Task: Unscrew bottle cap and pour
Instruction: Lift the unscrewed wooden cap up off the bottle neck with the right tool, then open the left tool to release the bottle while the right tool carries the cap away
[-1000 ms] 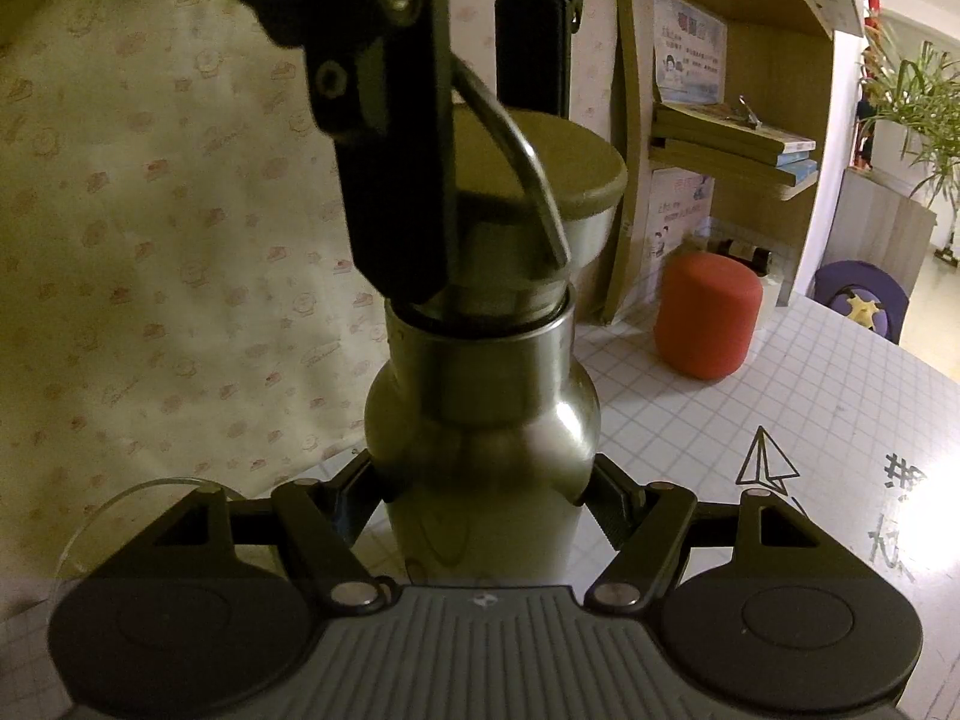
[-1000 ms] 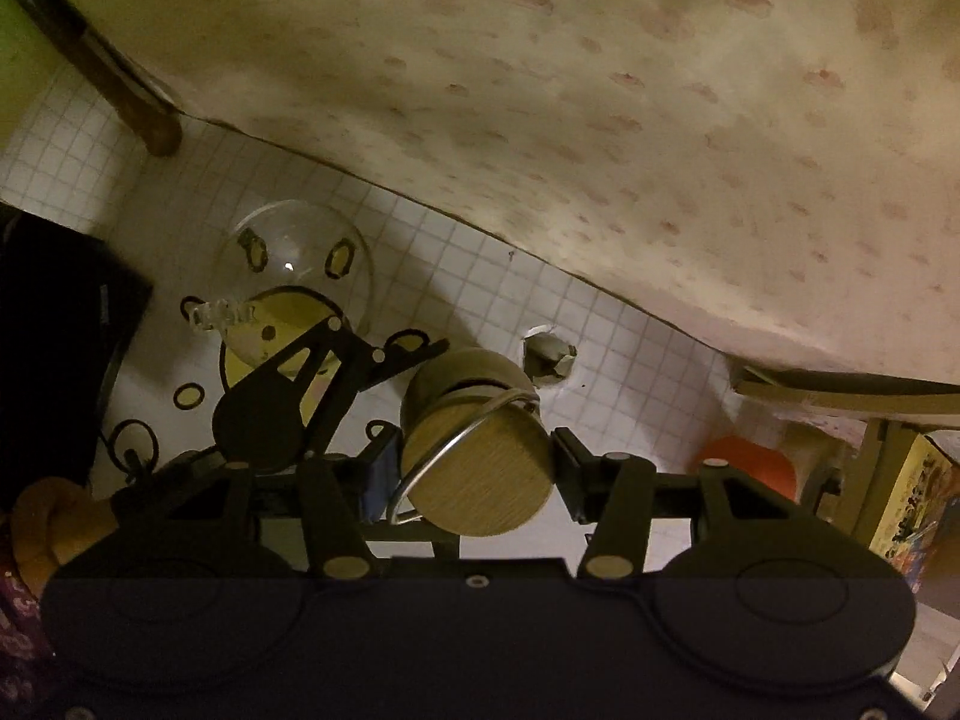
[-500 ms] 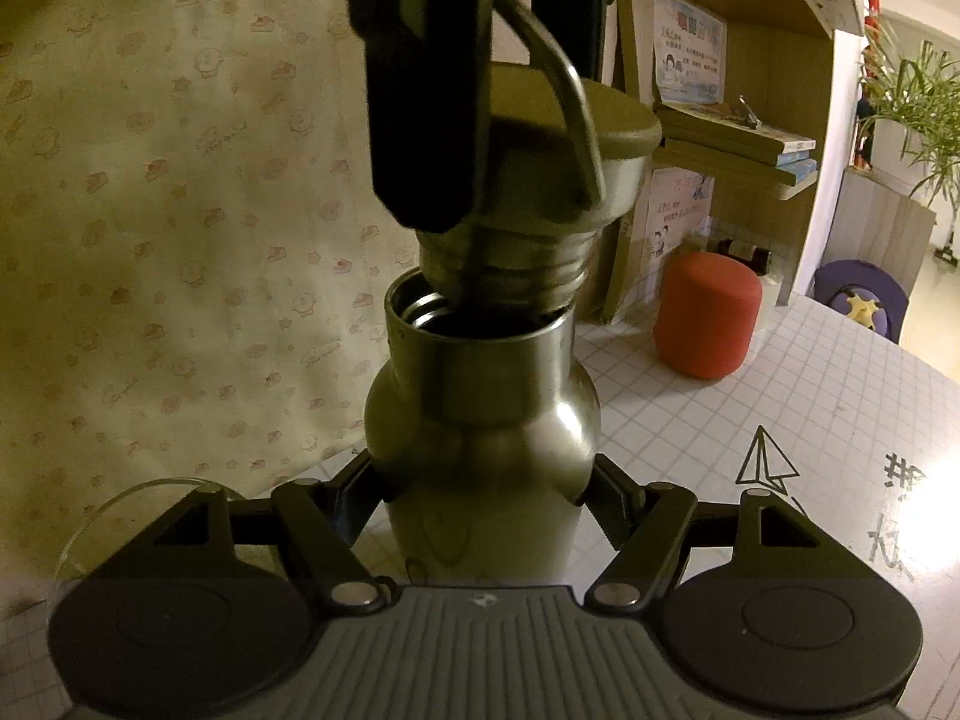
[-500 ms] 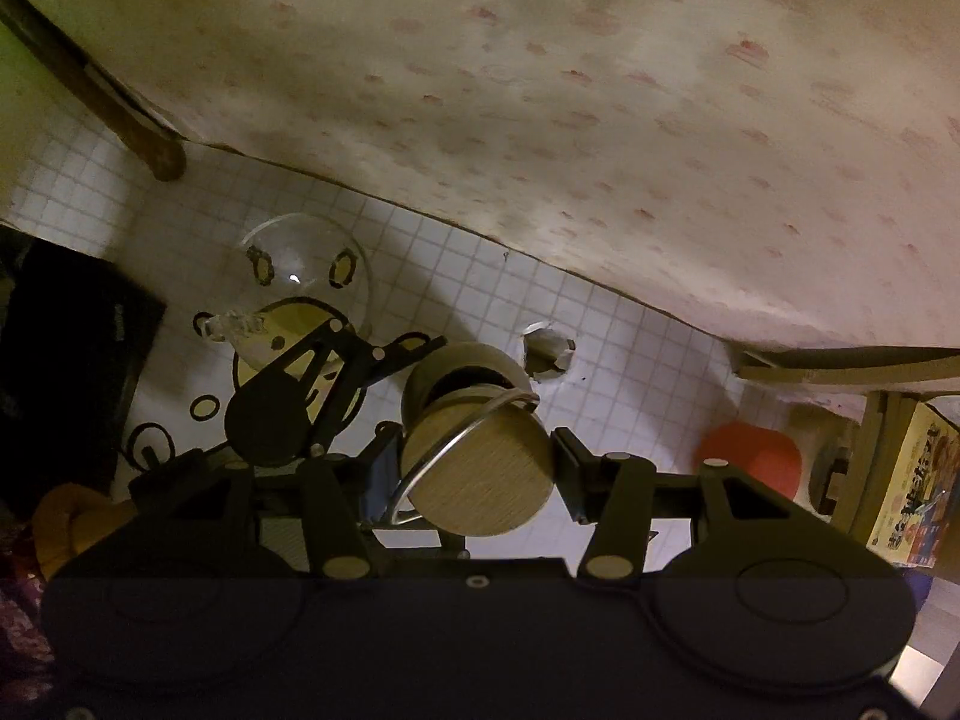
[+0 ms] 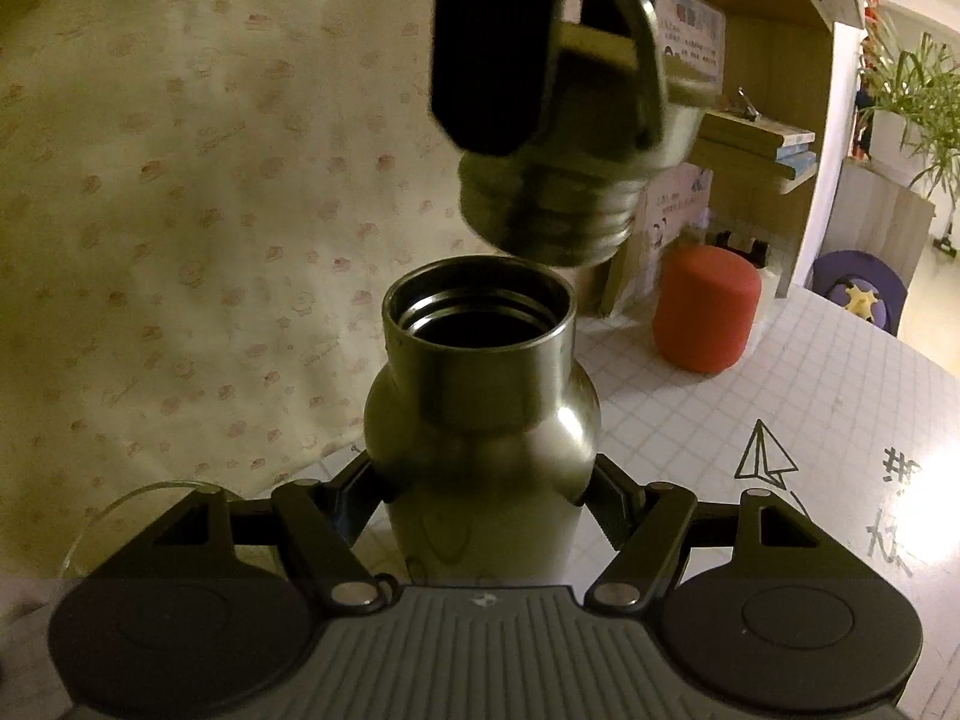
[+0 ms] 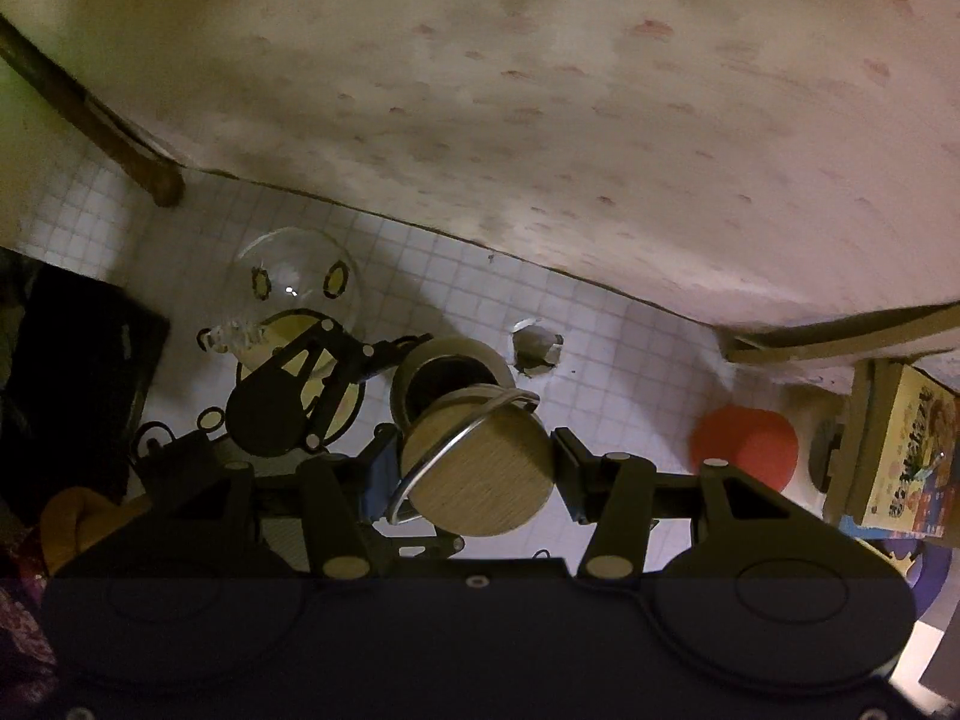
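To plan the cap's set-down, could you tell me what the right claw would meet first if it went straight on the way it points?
Probably the steel bottle's open mouth, just beyond the cap held in the right claw; depth is unclear.

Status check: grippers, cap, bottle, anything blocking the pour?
Left gripper clamped on bottle. Right gripper holds cap, clear of the open mouth. Glass bowl beside bottle, nothing blocking.
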Motion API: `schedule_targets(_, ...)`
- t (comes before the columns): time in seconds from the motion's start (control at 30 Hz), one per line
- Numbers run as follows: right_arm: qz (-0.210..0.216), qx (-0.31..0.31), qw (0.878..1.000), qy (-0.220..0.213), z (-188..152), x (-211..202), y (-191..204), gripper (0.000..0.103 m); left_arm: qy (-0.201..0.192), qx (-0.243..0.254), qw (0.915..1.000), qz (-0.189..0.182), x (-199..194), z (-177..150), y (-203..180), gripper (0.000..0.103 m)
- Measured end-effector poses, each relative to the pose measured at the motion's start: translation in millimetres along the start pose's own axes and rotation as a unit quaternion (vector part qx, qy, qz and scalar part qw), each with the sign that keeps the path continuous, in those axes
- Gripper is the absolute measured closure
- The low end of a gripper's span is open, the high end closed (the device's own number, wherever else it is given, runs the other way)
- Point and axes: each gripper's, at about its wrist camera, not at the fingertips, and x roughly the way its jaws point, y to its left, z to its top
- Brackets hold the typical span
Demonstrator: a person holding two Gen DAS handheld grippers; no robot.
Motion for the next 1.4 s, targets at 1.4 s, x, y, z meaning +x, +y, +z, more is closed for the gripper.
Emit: schedule_targets(1.4,0.045,0.102,0.994,-0.018,-37.6,15.8,-71.1,0.049,0.051,0.032,0.9980,0.018,-8.9,12.6,-2.4,0.010)
